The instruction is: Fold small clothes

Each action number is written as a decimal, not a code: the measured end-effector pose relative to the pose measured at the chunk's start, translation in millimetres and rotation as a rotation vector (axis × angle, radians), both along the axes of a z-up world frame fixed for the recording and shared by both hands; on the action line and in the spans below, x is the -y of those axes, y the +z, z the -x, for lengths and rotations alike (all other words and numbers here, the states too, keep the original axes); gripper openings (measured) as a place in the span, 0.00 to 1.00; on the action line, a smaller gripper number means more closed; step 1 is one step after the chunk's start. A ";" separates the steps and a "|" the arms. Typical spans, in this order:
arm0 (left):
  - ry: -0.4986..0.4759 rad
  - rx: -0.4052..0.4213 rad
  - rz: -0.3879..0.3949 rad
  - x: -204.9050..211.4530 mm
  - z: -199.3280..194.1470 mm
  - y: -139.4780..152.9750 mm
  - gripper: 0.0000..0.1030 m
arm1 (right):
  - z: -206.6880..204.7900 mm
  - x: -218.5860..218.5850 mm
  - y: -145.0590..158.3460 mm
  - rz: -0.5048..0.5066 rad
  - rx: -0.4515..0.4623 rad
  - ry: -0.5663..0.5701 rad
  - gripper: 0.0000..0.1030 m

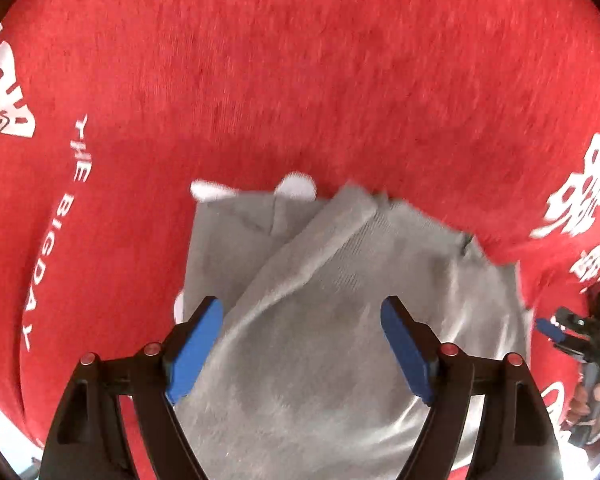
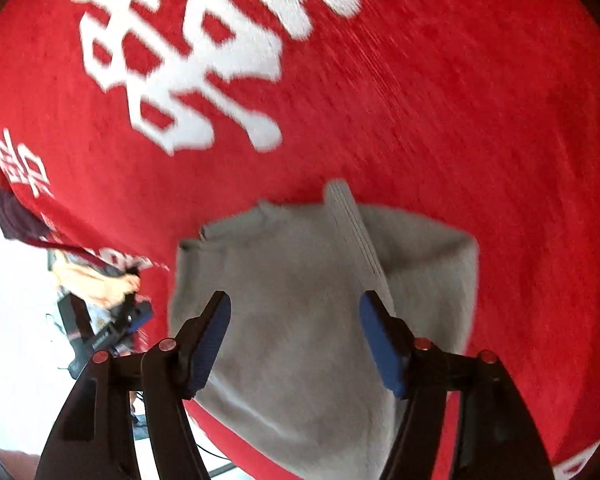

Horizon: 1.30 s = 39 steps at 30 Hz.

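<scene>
A small grey knitted garment [image 1: 320, 320] with white tips at its far edge lies partly folded on a red cloth [image 1: 300, 80]. My left gripper [image 1: 302, 344] is open just above it, fingers spread to both sides of a diagonal fold. In the right wrist view the same grey garment [image 2: 300, 300] lies under my right gripper [image 2: 296, 340], which is open and empty, with a ribbed folded edge running up from its right finger [image 2: 380, 344]. The right gripper also shows at the right edge of the left wrist view [image 1: 556, 328].
The red cloth bears white printed letters [image 1: 60, 220] and large white characters [image 2: 188, 52]. Its edge drops off at the left of the right wrist view, where the other gripper [image 2: 116, 328] and a hand show over a pale floor [image 2: 12, 320].
</scene>
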State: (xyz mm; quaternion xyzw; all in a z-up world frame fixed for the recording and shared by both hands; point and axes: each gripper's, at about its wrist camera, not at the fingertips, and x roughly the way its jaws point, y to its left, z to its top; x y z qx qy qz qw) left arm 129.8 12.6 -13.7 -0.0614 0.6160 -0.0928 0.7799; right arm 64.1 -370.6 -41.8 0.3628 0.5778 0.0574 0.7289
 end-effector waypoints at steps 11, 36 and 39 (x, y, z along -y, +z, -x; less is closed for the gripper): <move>-0.012 0.010 -0.222 34.7 -37.1 -42.7 0.79 | 67.9 0.8 -9.2 0.022 -0.076 -0.005 0.68; -0.192 -0.220 0.146 -62.2 76.3 -37.5 0.73 | 121.3 -110.8 9.1 -0.045 -0.044 0.032 0.68; -0.236 -0.230 0.163 -65.3 76.7 -43.0 0.72 | 143.2 -123.8 -3.4 -0.072 -0.086 -0.041 0.68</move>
